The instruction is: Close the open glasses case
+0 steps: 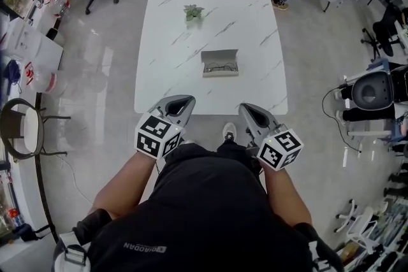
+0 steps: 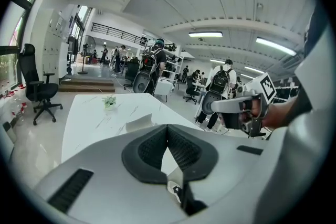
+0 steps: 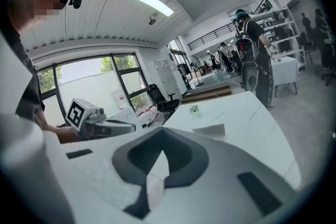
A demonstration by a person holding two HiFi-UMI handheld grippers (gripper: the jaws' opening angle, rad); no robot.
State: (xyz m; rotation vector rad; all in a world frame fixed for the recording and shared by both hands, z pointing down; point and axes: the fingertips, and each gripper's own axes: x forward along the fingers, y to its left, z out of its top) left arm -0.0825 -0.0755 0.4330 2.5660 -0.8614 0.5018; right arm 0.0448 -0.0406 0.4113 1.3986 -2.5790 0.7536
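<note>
Grey rectangular glasses case (image 1: 220, 63): open, spectacles inside, flat on the white marble tabletop (image 1: 172, 41), well ahead of both jaws. Left gripper (image 1: 183, 100), right gripper (image 1: 250, 109): jaws together, empty, level at the near edge, likely readied to press the lid down.

White grey-veined table (image 1: 172, 73); grey glasses case (image 1: 220, 63); plant (image 1: 193, 11) seemingly green.

Left gripper (image 1: 182, 101) and right gripper (image 1: 252, 111) point forward, jaws closed.
</note>
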